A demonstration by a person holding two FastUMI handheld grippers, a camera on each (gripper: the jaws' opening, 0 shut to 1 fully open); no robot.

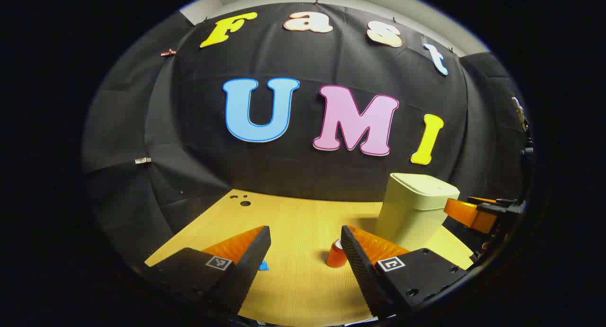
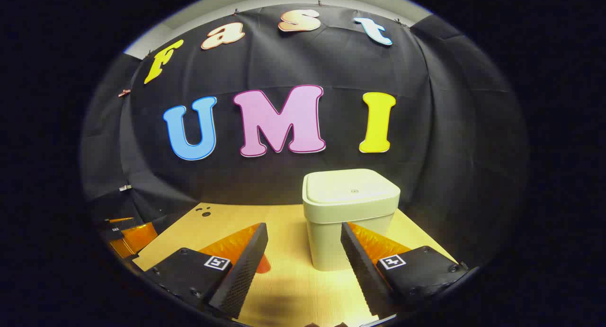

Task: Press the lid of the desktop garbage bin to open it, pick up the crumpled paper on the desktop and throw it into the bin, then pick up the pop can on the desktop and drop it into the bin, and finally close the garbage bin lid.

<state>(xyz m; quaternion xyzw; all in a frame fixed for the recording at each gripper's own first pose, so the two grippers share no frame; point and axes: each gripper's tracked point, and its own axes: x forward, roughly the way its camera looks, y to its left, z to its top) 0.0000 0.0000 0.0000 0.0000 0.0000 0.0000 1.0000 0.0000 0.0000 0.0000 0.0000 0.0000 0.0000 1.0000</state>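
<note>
The pale green bin [image 1: 413, 213] stands on the wooden table, at the right of the left gripper view, with its lid [image 2: 352, 189] down. In the right gripper view the bin [image 2: 348, 232] is straight ahead, close beyond my open right gripper [image 2: 303, 227]. An orange pop can [image 1: 335, 256] stands upright, part hidden by a finger of my open left gripper [image 1: 304, 232]. A small blue crumpled paper [image 1: 263, 266] peeks out beside the other finger. The can [image 2: 264, 265] also shows behind a finger in the right gripper view. Both grippers hold nothing.
The wooden table [image 1: 293, 213] runs back to the black cloth wall and has small holes [image 1: 245, 203] at its far left corner. The right gripper's finger [image 1: 466, 213] shows beside the bin. The left gripper's body [image 2: 125, 232] sits at the table's left edge.
</note>
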